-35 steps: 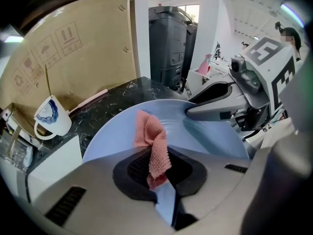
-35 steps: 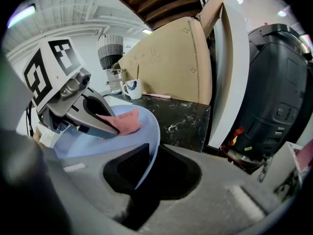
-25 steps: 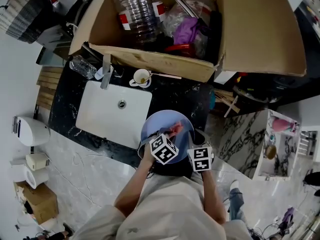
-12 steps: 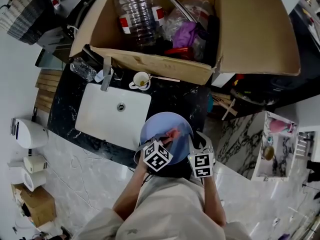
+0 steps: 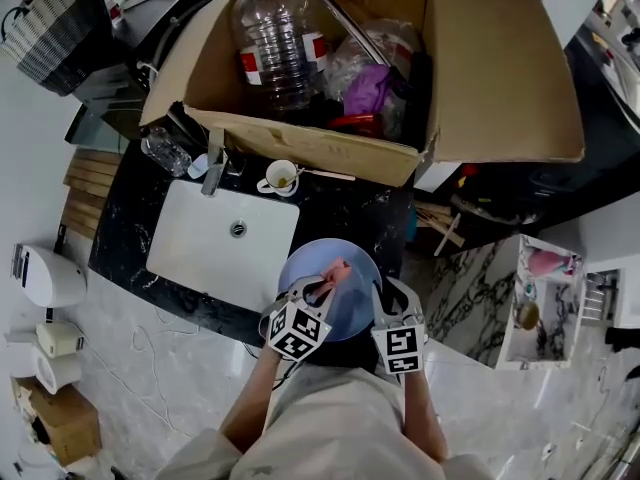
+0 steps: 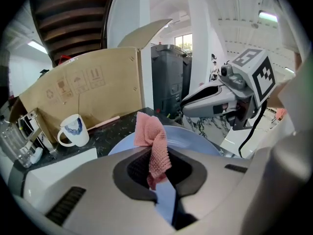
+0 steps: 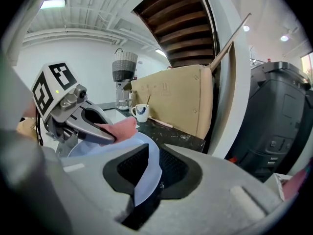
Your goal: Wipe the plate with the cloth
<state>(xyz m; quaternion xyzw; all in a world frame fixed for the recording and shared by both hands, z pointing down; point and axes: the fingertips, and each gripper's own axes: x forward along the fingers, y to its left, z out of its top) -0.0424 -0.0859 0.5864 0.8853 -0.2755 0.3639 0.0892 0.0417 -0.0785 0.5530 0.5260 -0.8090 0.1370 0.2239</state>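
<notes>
A light blue plate (image 5: pixel 340 303) is held over the black counter's front edge, just right of the sink. My right gripper (image 5: pixel 379 305) is shut on its right rim; in the right gripper view the plate (image 7: pixel 143 173) runs between the jaws of my right gripper (image 7: pixel 146 182). My left gripper (image 5: pixel 318 290) is shut on a pink cloth (image 5: pixel 337 271) that lies against the plate's face. Seen from my left gripper (image 6: pixel 159 180), the cloth (image 6: pixel 152 141) hangs between the jaws in front of the plate (image 6: pixel 195 142). The right gripper (image 6: pixel 220 99) shows beyond it.
A white sink (image 5: pixel 225 238) with a tap (image 5: pixel 213 173) lies left of the plate. A white mug (image 5: pixel 281 178) stands behind it on the black counter (image 5: pixel 360 218). A big open cardboard box (image 5: pixel 500 78) holding a large plastic bottle (image 5: pixel 275 43) fills the back.
Both grippers and the plate have drawn slightly toward the person. The left gripper's marker cube has shifted left and nearer. The cloth stays against the plate.
</notes>
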